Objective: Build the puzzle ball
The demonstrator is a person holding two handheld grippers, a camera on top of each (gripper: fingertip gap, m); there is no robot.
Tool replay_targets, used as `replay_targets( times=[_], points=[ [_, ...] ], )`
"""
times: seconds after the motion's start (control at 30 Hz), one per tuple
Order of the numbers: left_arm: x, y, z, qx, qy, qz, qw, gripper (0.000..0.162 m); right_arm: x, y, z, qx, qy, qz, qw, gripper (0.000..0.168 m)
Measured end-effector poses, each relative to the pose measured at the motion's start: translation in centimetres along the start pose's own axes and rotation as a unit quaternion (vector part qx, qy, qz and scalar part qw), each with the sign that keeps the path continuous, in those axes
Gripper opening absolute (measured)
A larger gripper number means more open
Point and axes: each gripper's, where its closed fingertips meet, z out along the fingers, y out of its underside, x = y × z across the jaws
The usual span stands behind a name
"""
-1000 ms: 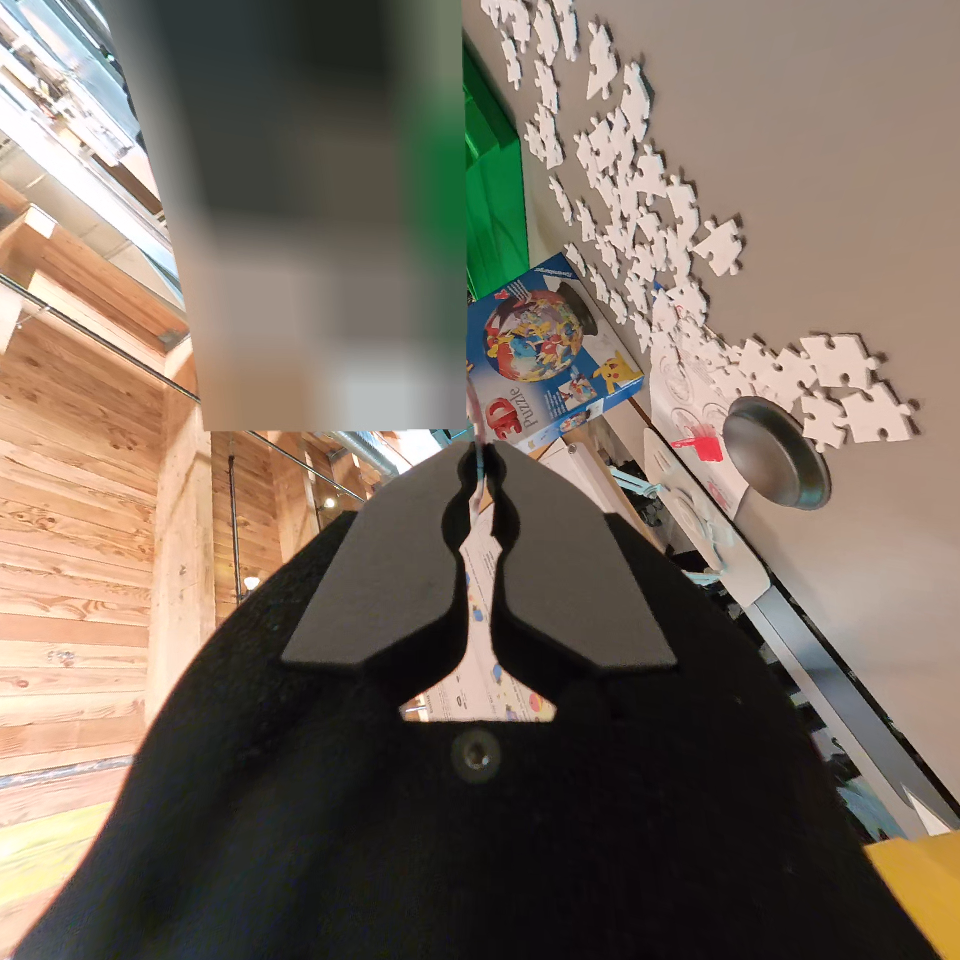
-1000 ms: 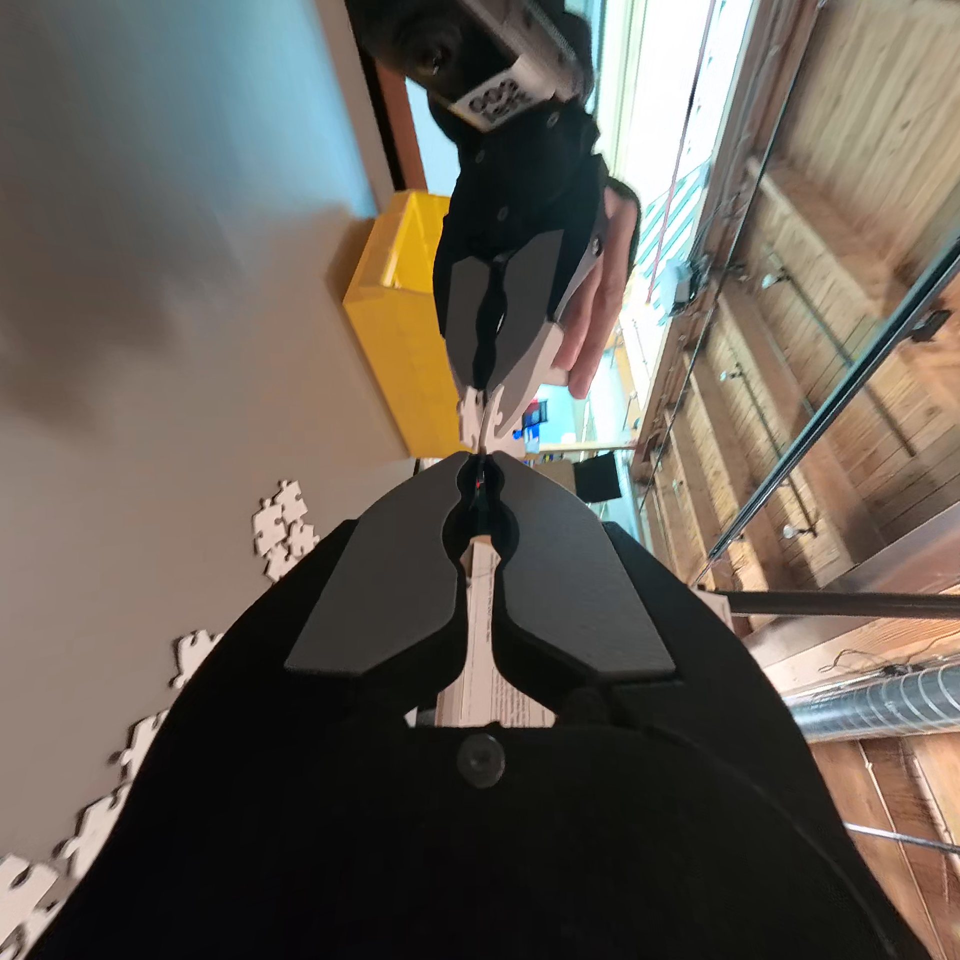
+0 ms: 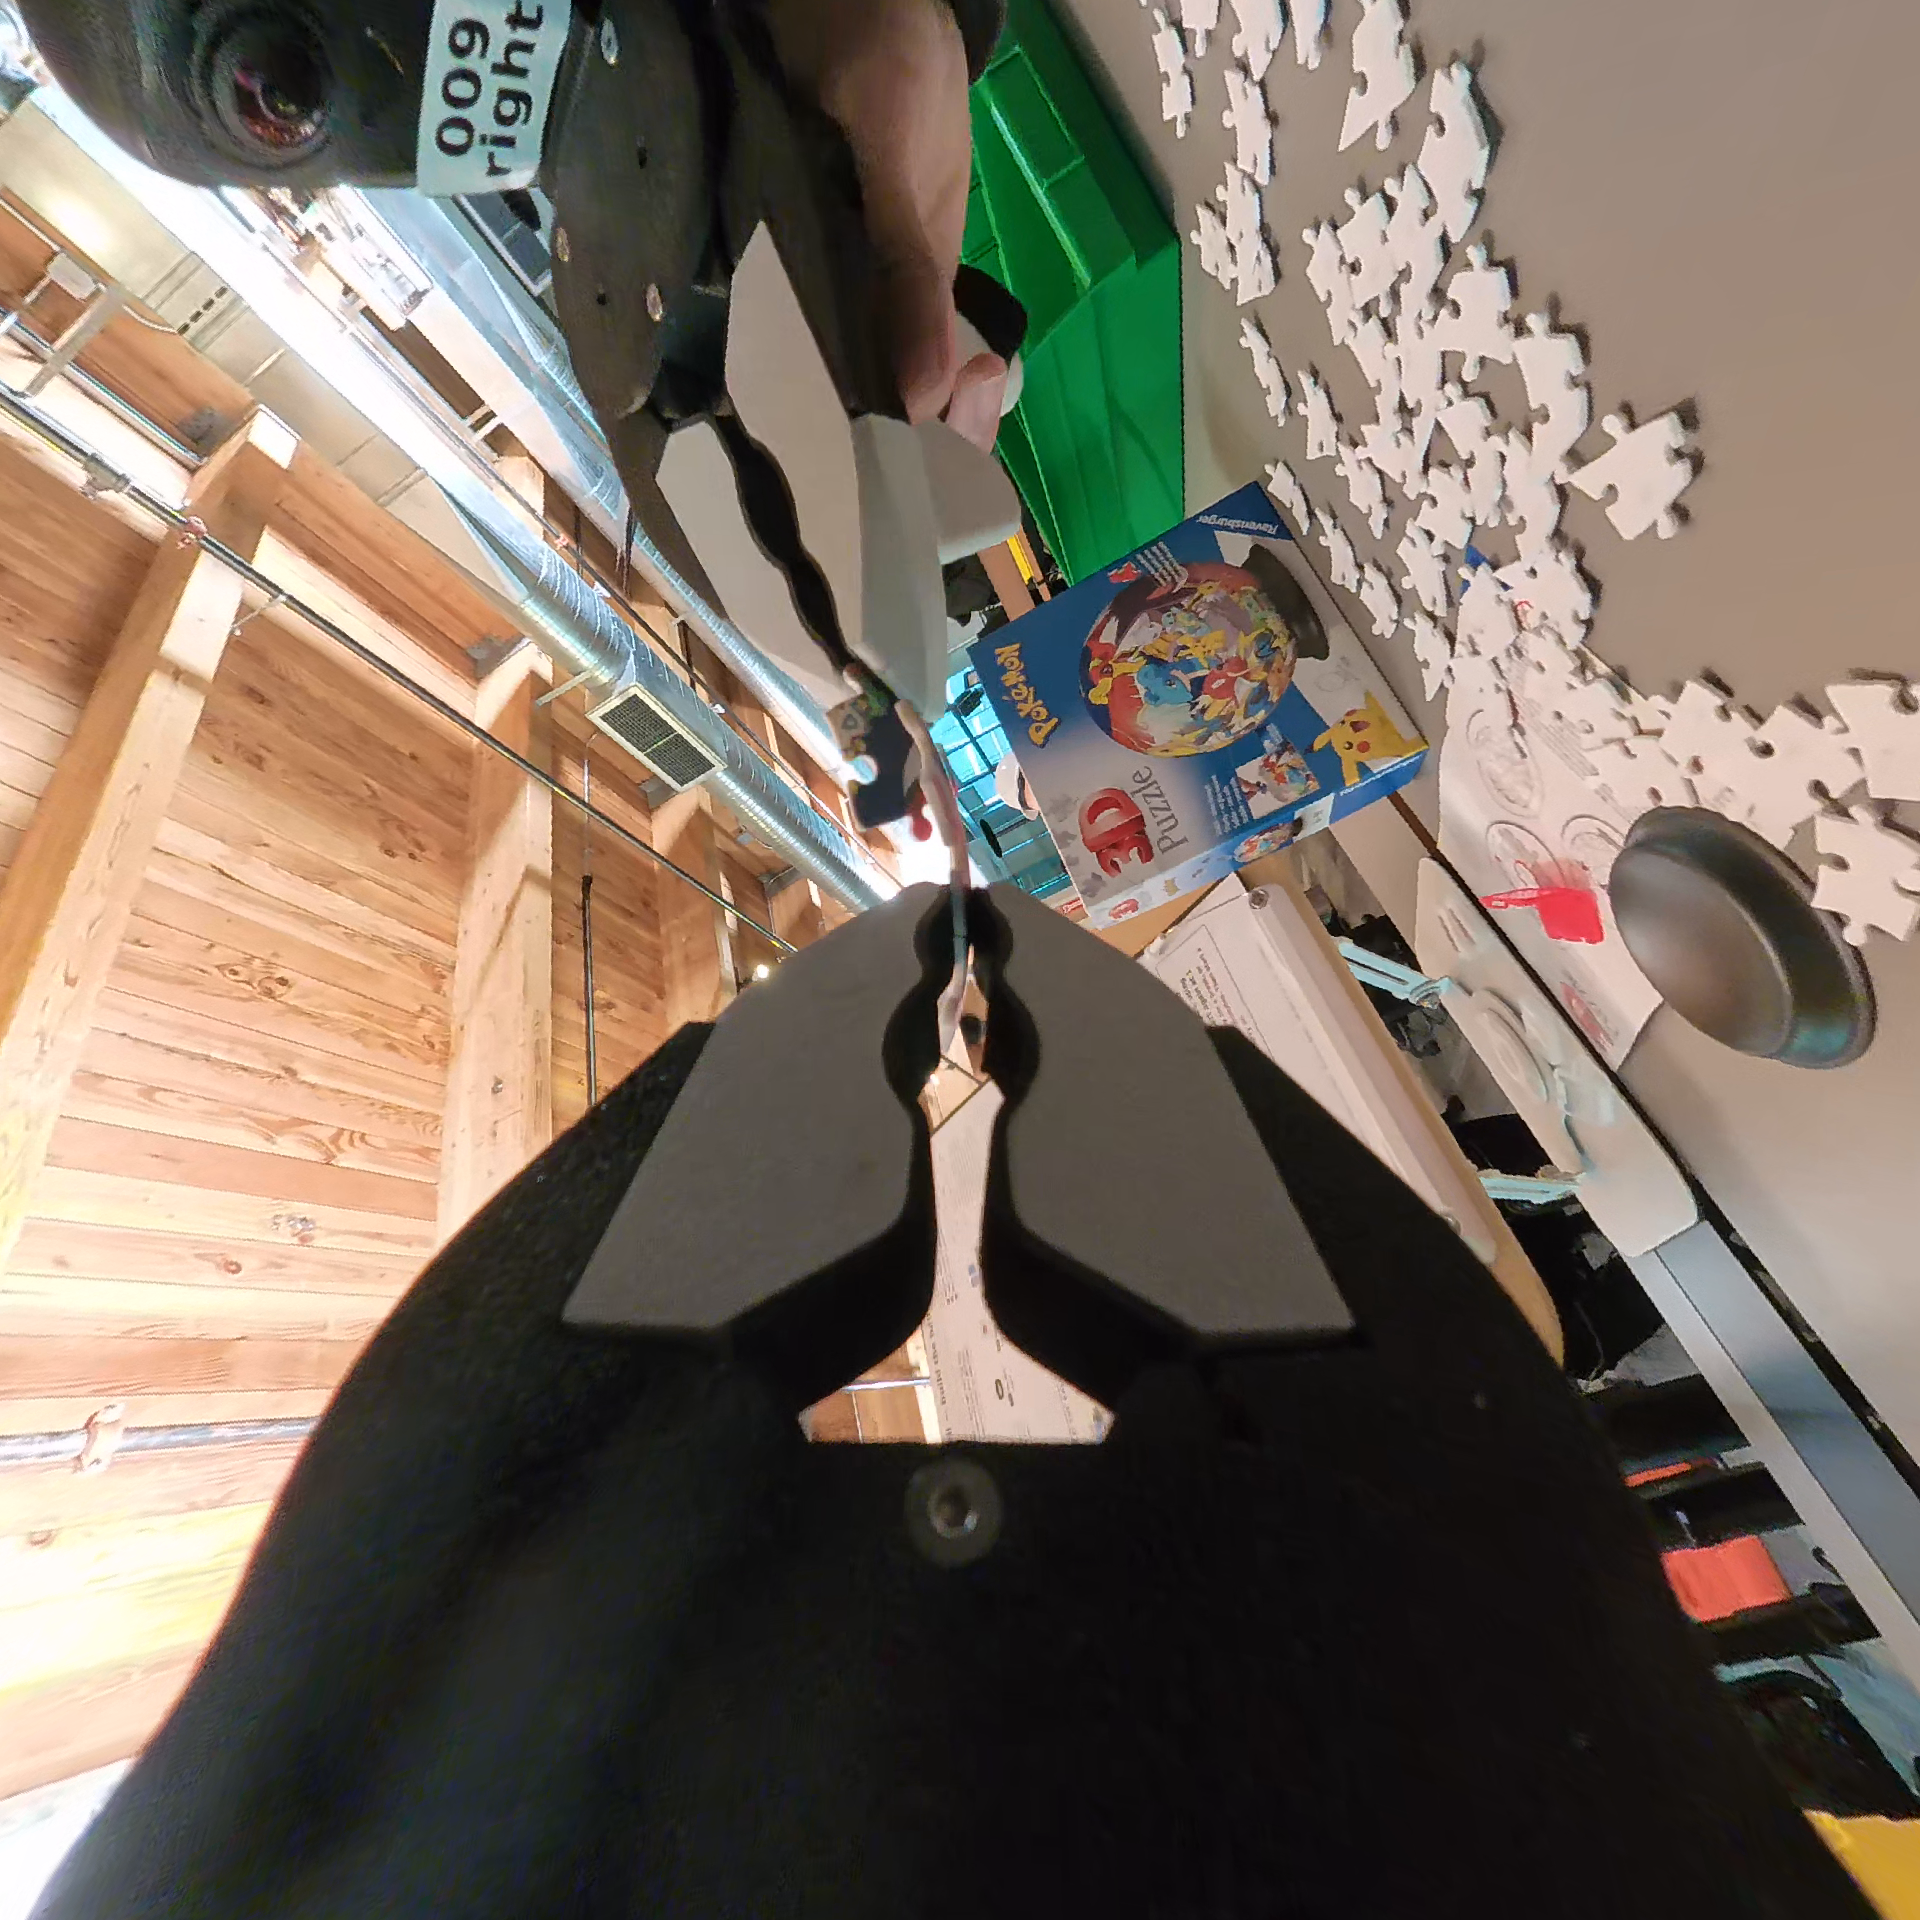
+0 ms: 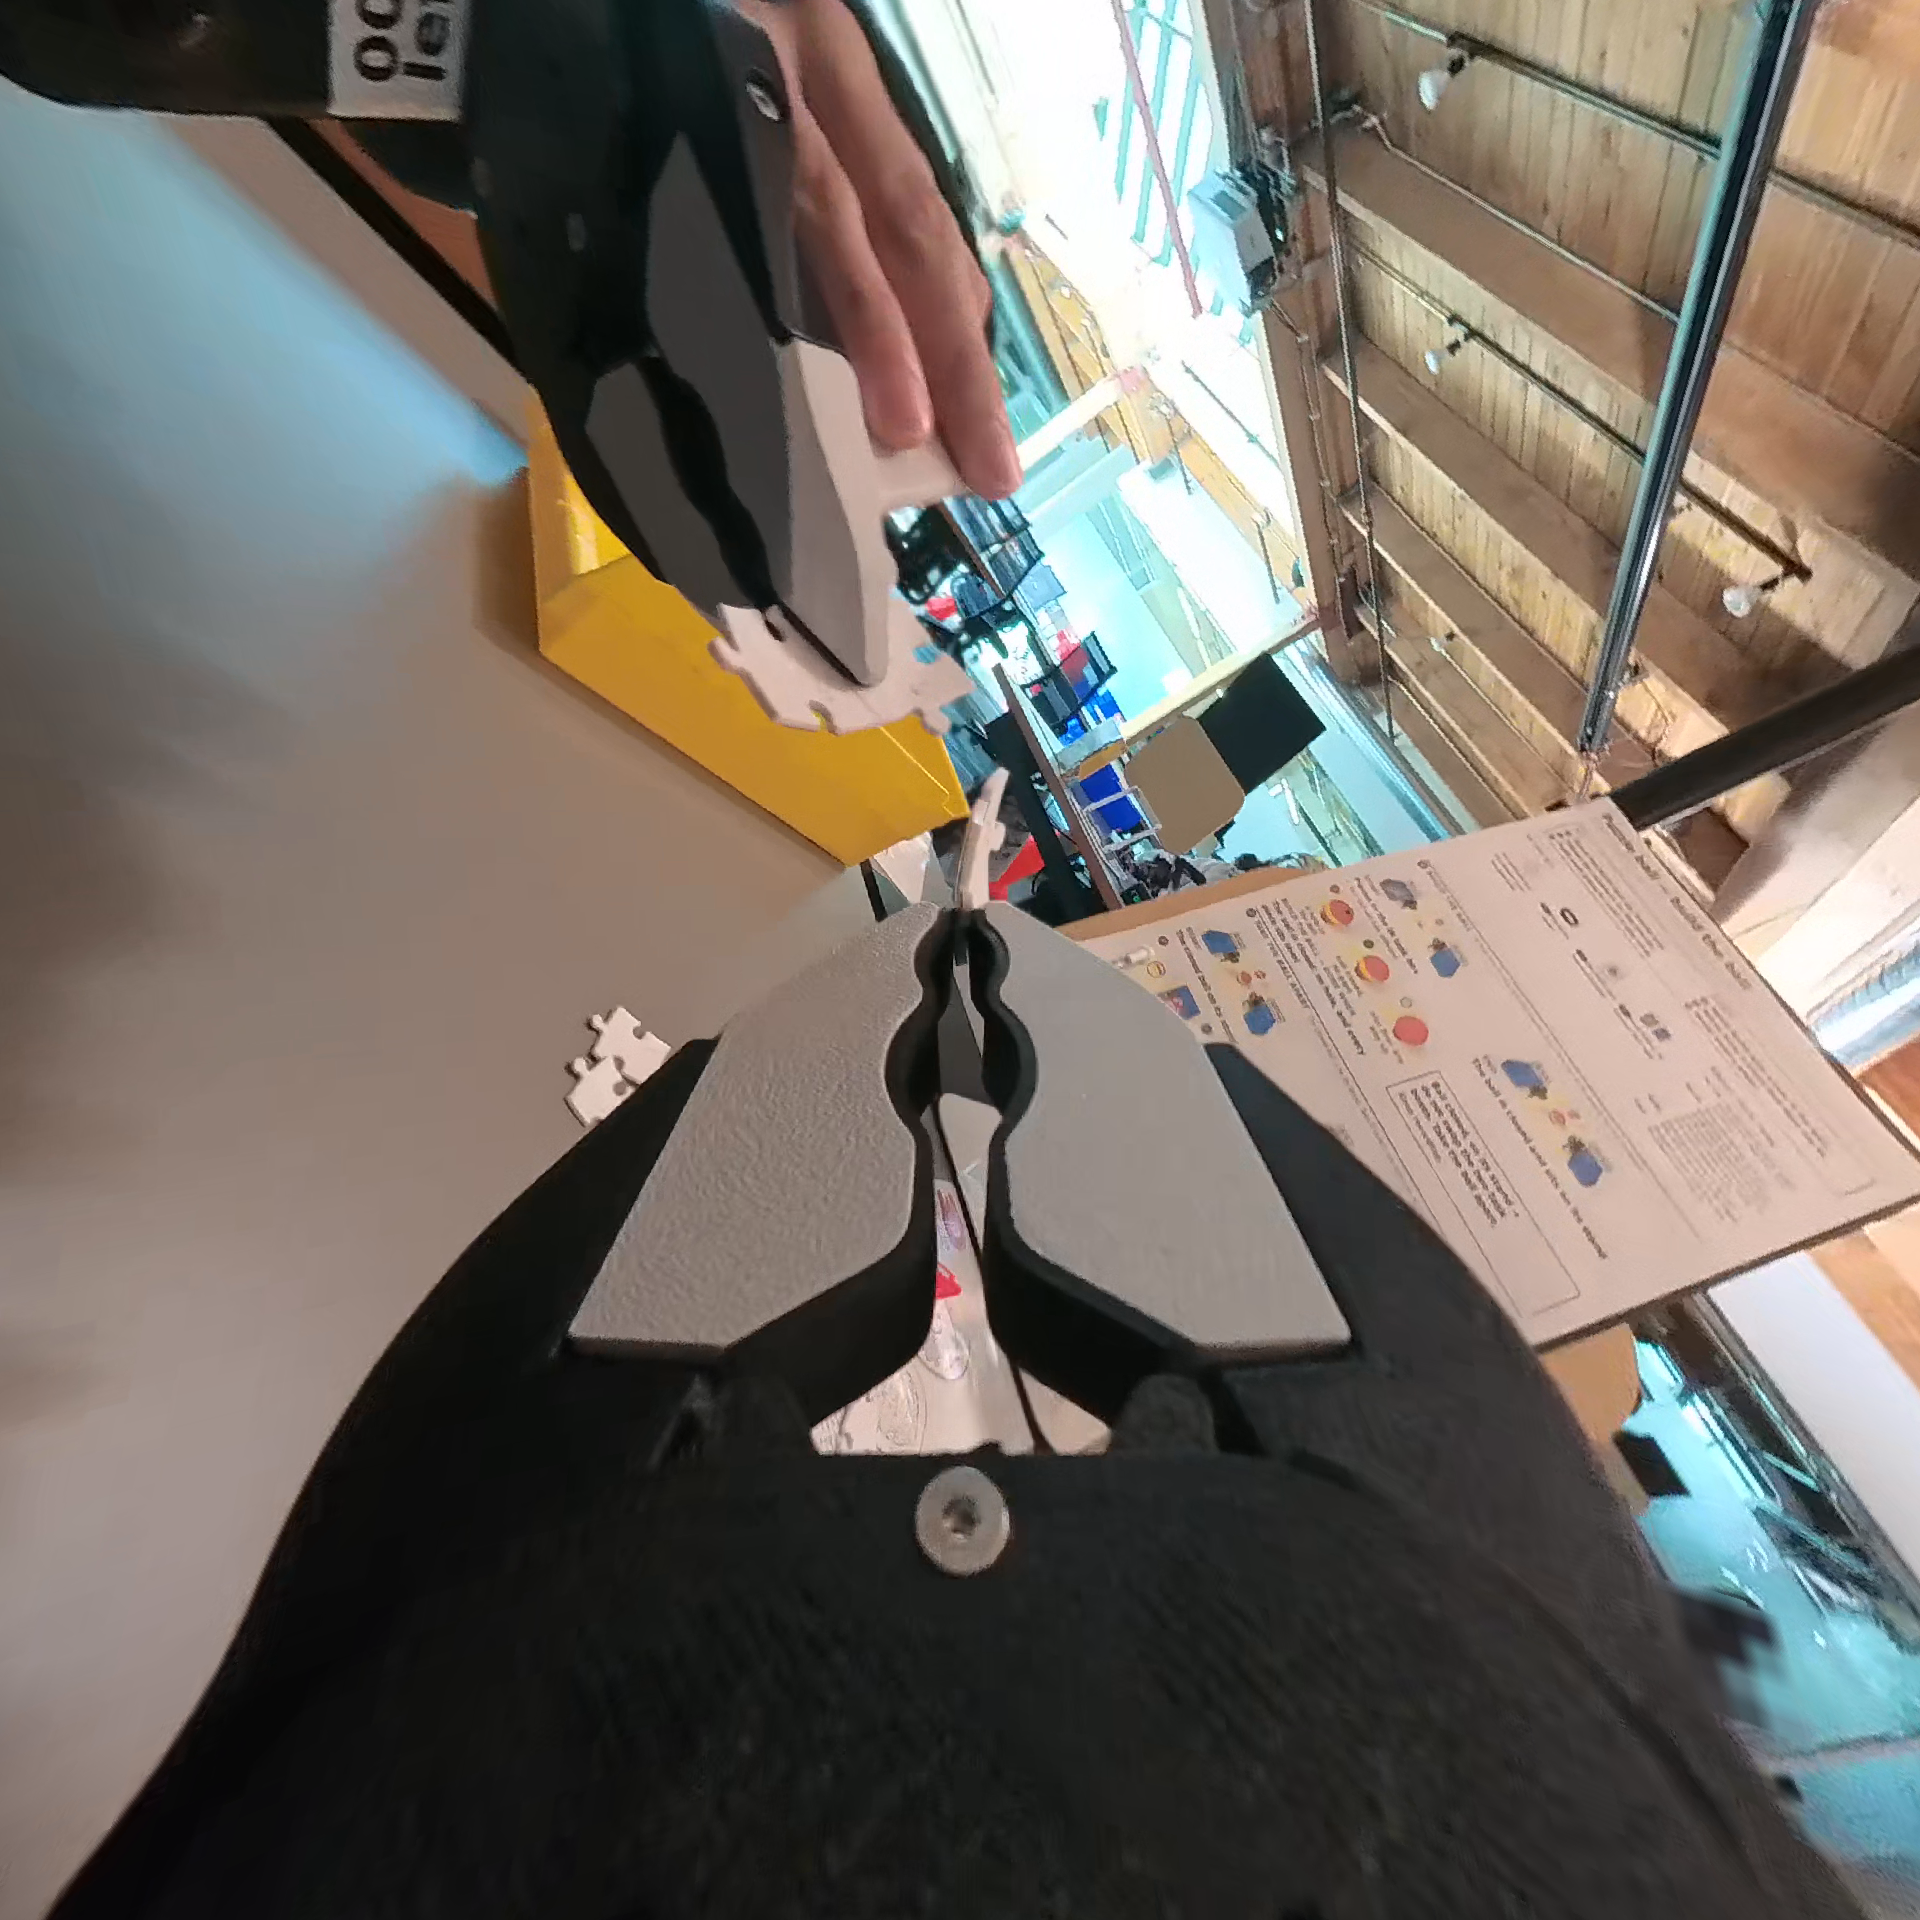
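Pieces first: we hold one in each of our tongs, lifted clear of the grey bench (image 3: 1766,312). Our left tongs (image 3: 961,914) are pinched nearly shut on a thin curved puzzle piece (image 3: 940,821), seen edge-on from its own camera, with only the piece's thickness between the tips. From the right wrist view the same piece shows its white back (image 4: 831,686), several tabs sticking out past the left tongs' tips. Our right tongs (image 4: 961,914) are likewise closed down on a second curved white puzzle piece (image 4: 982,842), which pokes out a short way beyond the tips. The two pieces are near one another but apart, not yet interlocked.

Behind them along the bench lie the loose white puzzle pieces (image 3: 1455,343) in a heap, a round grey metal stand (image 3: 1745,935) near the bench's edge, and the blue puzzle box (image 3: 1195,707) standing off its far corner.

We judge the risk here to be in the mating: both grips sit on little material, so a tab pushed in at an angle could twist a piece in the tongs or pop it out altogether. Pressing hard against the curve could also bend a tab instead of seating it.
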Motion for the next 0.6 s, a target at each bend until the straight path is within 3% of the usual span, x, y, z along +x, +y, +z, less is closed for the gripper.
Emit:
replay_targets(
  times=[0.03, 0.17, 0.33, 0.6],
  points=[
    [-0.1, 0.0, 0.0, 0.0, 0.0, 0.0, 1.0, 0.001, 0.3, 0.3, 0.0, -0.008, 0.008, 0.003, 1.0, 0.002],
    [-0.2, -0.2, 0.1, 0.0, -0.002, -0.002, 1.0, 0.001, 0.2, 1.6, 0.3, -0.04, 0.004, 0.006, 0.999, 0.002],
    [-0.2, -0.6, 0.1, 0.003, -0.003, -0.003, 1.0, 0.001, -0.2, 1.0, 1.1, -0.01, -0.037, 0.18, 0.983, 0.002],
    [-0.3, -0.5, 0.0, 0.001, -0.01, -0.005, 1.0, 0.001, 1.1, -0.8, 1.0, 0.091, -0.085, 0.435, 0.892, 0.002]
  ],
)
